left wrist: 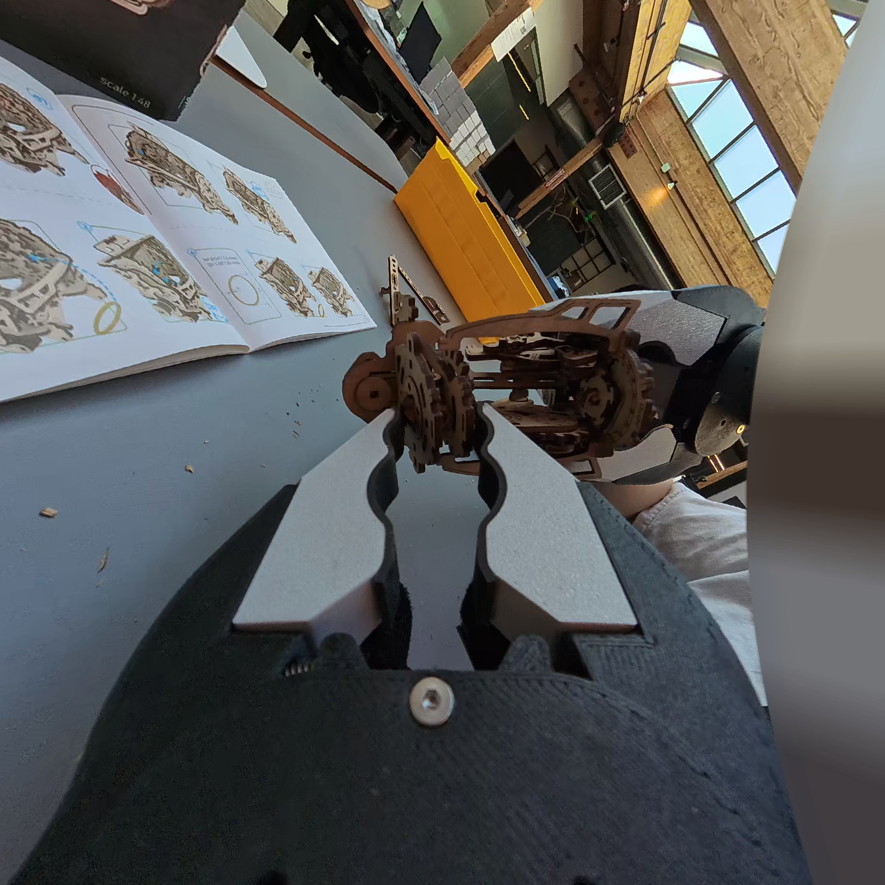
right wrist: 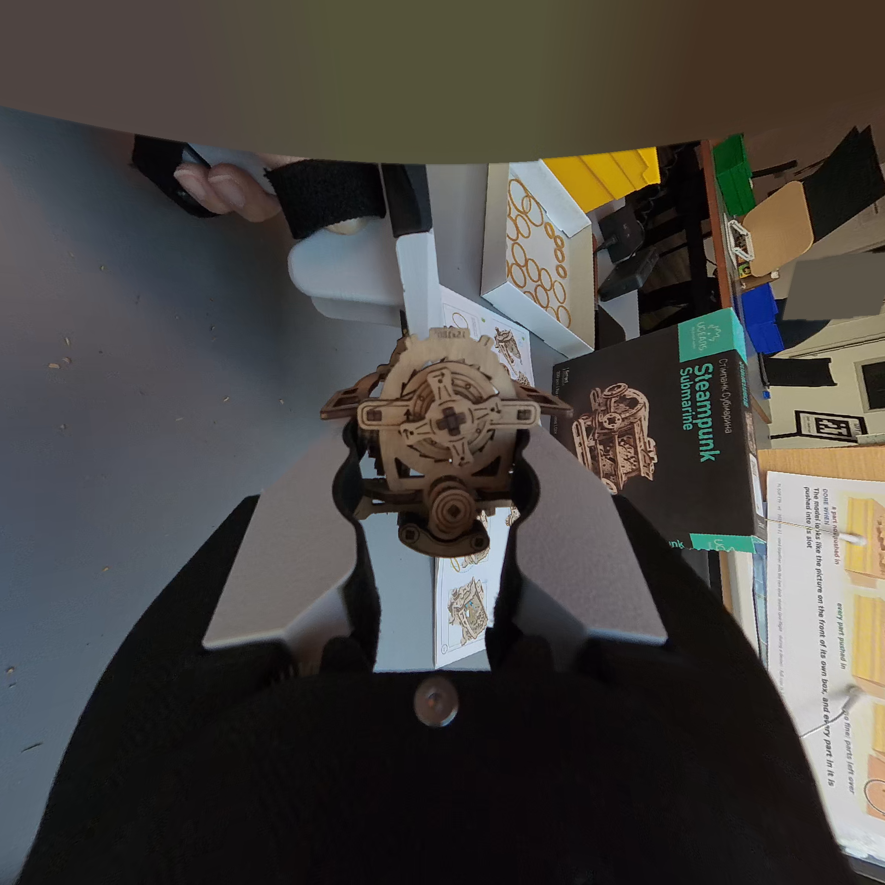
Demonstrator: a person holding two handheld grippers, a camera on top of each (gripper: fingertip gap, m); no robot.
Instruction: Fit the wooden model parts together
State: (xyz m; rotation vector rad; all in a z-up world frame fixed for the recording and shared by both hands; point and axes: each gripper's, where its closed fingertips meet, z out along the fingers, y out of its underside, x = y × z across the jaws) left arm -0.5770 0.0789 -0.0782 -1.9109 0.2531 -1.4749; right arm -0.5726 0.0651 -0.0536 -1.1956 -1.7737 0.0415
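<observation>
Gripping from both ends, the left gripper [left wrist: 438, 419] pinches the gear end of the wooden model [left wrist: 503, 390], and the right gripper [right wrist: 438, 459] clamps its round face, mid-frame above the table, probably bracing it for another part. Outward: grey table [left wrist: 143, 479] flecked with chips, open instruction booklet [left wrist: 143, 239] upper left, loose wooden piece [left wrist: 407, 297], yellow bin [left wrist: 469, 239], workshop windows beyond.

This looks like a workshop or maker lab: heavy timber beams [left wrist: 776, 72] and plywood walls run beneath high windows [left wrist: 732, 143], with exposed ducting [left wrist: 618, 201] at the far right. Yellow storage bins [left wrist: 469, 230] line the grey desk [left wrist: 143, 479], green and blue bins [right wrist: 732, 172] farther off.
</observation>
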